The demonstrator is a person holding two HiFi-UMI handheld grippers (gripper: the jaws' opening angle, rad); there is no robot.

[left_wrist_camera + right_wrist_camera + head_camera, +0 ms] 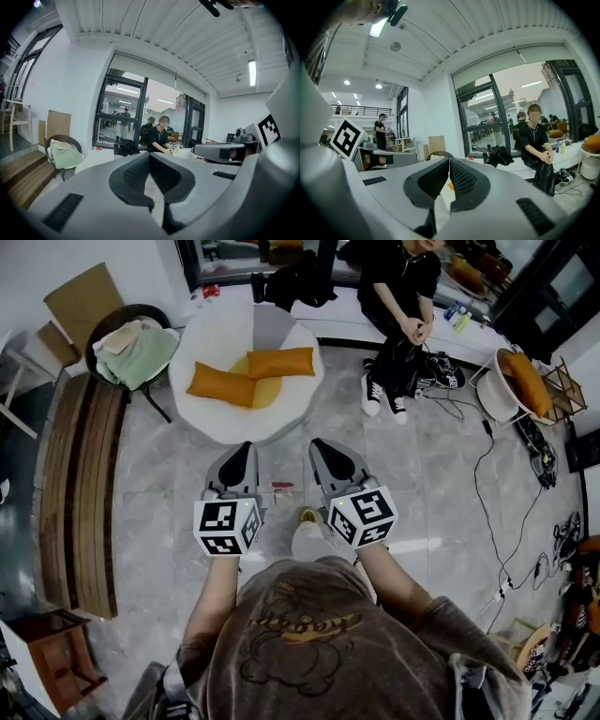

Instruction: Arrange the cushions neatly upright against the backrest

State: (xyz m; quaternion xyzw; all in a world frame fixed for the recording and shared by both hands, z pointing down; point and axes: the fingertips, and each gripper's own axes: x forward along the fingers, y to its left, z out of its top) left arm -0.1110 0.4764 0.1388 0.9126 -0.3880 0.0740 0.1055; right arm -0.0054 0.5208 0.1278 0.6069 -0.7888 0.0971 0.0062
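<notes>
Grippers: left gripper [247, 446] and right gripper [319, 443] are held side by side, each with its jaws clenched on nothing.
Cushions: left cushion [222, 385] and right cushion [280, 363], both orange, lie flat on the seat of the round white chair [211, 423], not propped on its backrest [225, 324].
Long axis: each runs across the seat, roughly left to right.
Direction: straight ahead of both jaws, well apart across the floor [281, 465].
Nearer hand: the left gripper for the left cushion; the right cushion sits about between the two.
Beyond: a seated person [398, 296], past the chair to the right.
</notes>
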